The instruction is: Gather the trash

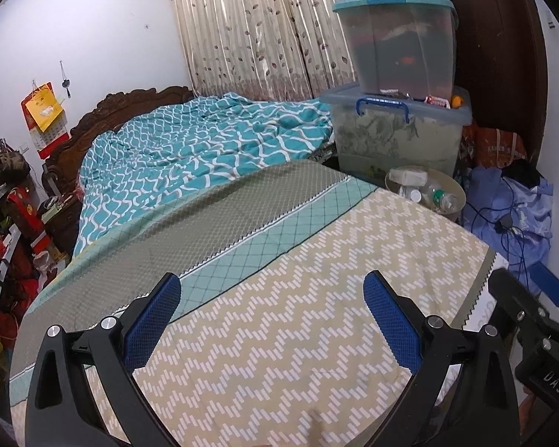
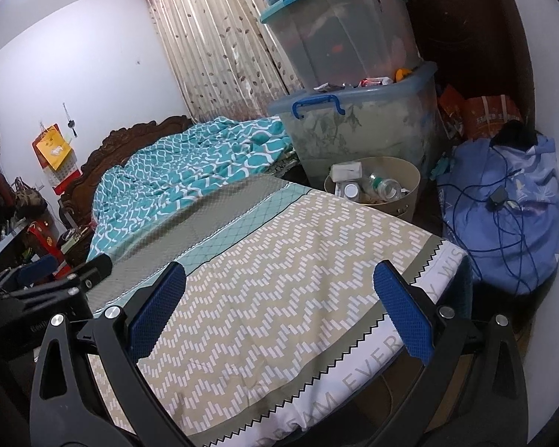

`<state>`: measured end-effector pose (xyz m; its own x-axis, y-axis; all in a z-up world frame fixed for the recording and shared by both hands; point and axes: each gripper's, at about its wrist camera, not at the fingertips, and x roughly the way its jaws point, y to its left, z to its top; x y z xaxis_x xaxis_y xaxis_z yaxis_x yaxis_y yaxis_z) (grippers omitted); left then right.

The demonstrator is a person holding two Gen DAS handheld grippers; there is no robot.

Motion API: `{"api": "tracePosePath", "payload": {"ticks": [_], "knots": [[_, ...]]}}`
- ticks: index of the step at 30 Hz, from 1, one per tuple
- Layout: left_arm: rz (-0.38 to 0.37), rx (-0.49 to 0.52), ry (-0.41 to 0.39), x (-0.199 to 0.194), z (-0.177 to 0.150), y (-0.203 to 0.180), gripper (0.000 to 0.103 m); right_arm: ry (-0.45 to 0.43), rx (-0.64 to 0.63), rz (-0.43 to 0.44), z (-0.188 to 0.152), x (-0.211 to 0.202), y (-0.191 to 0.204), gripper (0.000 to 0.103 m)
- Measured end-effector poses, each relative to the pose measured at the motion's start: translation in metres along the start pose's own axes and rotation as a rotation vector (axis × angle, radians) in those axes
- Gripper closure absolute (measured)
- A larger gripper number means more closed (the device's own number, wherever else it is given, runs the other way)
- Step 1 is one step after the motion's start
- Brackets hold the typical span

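Both grippers, left (image 1: 272, 320) & right (image 2: 279, 313), hang spread wide w/ nothing held, over the zigzag-patterned beige bedspread (image 1: 279, 335). Trash, i.e. clear plastic bottles (image 2: 382, 186) & a white carton (image 2: 346, 171), sits in the round beige bin (image 2: 410, 201) just beyond the bed corner. If you reach there, you risk snagging the blue cable (image 2: 510, 231) on the blue cloth bundle (image 2: 533, 253) beside it, or tipping the bin.

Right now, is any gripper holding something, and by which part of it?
Nothing is held. The left gripper and the right gripper are both open above the bed cover, with only fabric showing between their pads.
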<state>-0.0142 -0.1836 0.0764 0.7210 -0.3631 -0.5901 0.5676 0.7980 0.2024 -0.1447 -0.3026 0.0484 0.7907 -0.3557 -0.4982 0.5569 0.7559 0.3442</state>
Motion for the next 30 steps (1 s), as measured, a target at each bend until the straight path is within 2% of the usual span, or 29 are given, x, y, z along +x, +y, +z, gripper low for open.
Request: {"api": "tracePosePath", "payload": {"ticks": [8, 30], "knots": [[0.013, 0.007, 0.009, -0.001, -0.006, -0.001, 0.008, 0.007, -0.005, 0.003, -0.002, 0.001, 0.004, 0.003], [-0.022, -0.035, 0.053, 0.012, -0.019, 0.013, 0.008, 0.037, -0.005, -0.003, -0.006, 0.007, 0.008, 0.003]]}}
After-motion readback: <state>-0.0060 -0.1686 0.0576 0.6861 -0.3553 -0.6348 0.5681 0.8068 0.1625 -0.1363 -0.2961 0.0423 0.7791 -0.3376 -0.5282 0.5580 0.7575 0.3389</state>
